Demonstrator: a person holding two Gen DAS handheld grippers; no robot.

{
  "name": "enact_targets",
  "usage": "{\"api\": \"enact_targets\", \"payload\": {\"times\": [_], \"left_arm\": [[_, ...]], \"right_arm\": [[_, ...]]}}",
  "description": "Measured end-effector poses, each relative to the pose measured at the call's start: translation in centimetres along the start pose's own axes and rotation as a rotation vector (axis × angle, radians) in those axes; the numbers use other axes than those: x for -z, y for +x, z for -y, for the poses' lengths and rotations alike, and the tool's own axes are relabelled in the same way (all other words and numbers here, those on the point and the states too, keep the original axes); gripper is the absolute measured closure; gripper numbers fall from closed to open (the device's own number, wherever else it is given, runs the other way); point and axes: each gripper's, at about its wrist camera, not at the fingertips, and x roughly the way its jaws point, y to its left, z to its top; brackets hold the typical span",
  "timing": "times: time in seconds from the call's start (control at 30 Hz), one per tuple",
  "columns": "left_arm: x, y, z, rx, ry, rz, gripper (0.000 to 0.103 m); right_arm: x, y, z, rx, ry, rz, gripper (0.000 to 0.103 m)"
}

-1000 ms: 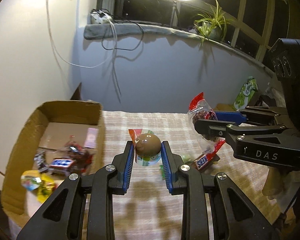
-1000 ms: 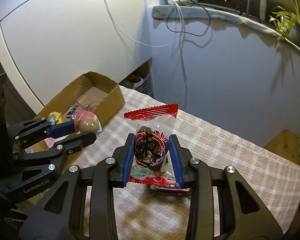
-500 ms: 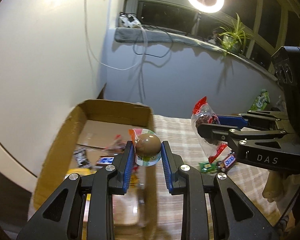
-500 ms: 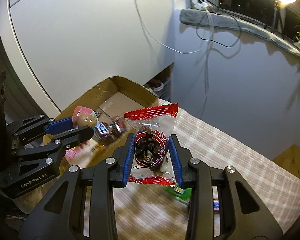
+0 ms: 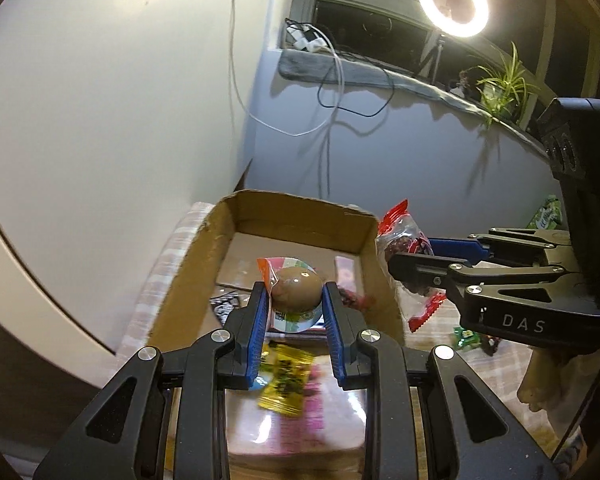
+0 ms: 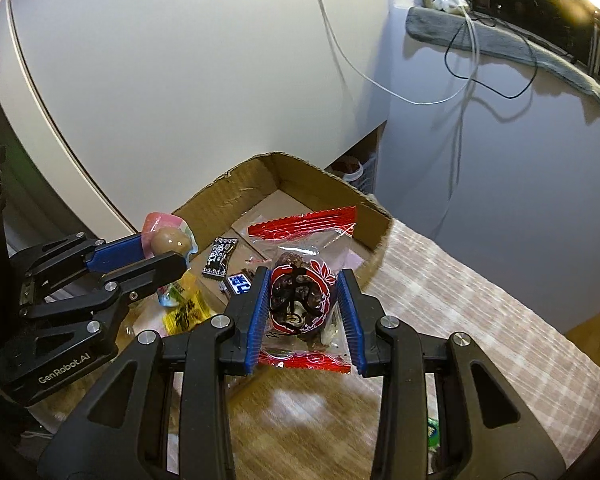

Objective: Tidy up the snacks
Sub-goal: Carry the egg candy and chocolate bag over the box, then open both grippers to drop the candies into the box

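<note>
Here the left gripper [image 5: 296,300] holds a brown egg-shaped snack [image 5: 297,289] in a clear wrapper with a pastel backing, its blue fingers [image 5: 259,320] pressed on either side, and it hangs over the open cardboard box [image 5: 300,216] at the left end of the bench [image 6: 480,308]. In the right wrist view the same snack [image 6: 170,240] shows at the left, above the near left part of the box [image 6: 320,184]. The right gripper [image 6: 304,308] is clamped on a clear packet with red ends [image 6: 304,296] holding dark dried fruit; it sits by the box's right wall, over the checked cloth [image 6: 460,280] that covers the bench. Inside the box lie a yellow packet [image 5: 286,376], a black-and-white wrapper [image 6: 220,258], a small blue-and-white bar [image 6: 239,283] and a pink sachet [image 5: 346,272]. A green wrapper [image 5: 466,336] lies on the cloth to the right of the box, below the right gripper's body. A ring light [image 5: 452,2] and a potted plant [image 5: 500,84] stand on the far window sill
</note>
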Motion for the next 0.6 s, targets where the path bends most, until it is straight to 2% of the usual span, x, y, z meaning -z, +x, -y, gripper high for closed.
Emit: {"api": "enact_targets", "payload": {"times": [0.5, 0.57, 0.6], "left_arm": [[-0.4, 1.4, -1.3, -0.019, -0.025, -0.012, 0.075], [-0.4, 1.5, -1.3, -0.026, -0.026, -0.014, 0.075], [-0.5, 1.5, -1.3, -0.024, -0.024, -0.015, 0.074]], "right_arm": [[-1.1, 3.8, 0.2, -0.019, 0.015, -0.040, 0.067], [-1.1, 4.0, 0.3, -0.015, 0.014, -0.043, 0.062], [-1.1, 4.0, 0.2, -0.012, 0.013, -0.041, 0.051]]}}
